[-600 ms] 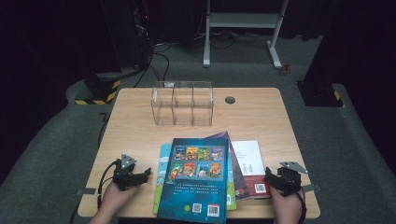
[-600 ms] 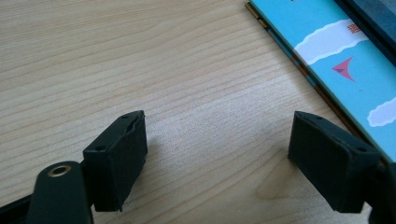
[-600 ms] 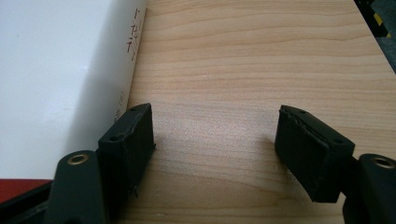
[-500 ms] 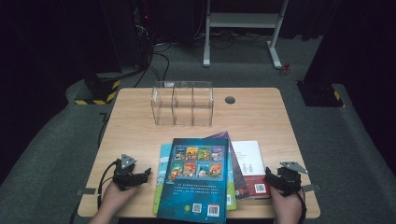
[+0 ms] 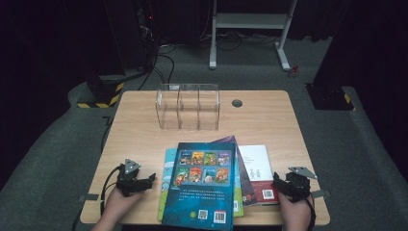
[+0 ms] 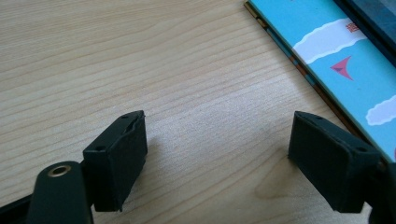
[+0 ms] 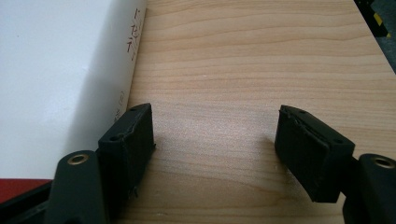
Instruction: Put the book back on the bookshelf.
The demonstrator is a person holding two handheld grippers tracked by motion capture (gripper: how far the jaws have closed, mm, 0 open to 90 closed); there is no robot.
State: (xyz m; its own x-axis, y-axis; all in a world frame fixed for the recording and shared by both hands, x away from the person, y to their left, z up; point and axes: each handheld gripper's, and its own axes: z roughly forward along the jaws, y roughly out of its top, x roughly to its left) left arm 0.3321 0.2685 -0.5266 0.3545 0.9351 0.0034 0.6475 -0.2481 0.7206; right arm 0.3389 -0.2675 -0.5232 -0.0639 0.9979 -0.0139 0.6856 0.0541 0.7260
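Your left gripper [image 5: 150, 180]: jaws apart, empty, lower left | your right gripper [image 5: 277, 182]: jaws apart, empty, lower right | book stack [image 5: 204, 183]: between them on bench [image 5: 139, 139]

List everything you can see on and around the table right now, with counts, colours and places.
Wooden table: one, light wood, centre.
Clear plastic three-compartment organiser: one, transparent, far middle of table.
Dark blue picture book: one, on top of the fanned stack, near edge.
Light blue book: one, beneath, sticking out left.
Dark purple book: one, beneath, sticking out right.
White book with red strip: one, rightmost, lowest.
White metal stand: one, on floor beyond table.
Left gripper: black, open, left of books.
Right gripper: black, open, beside white book.
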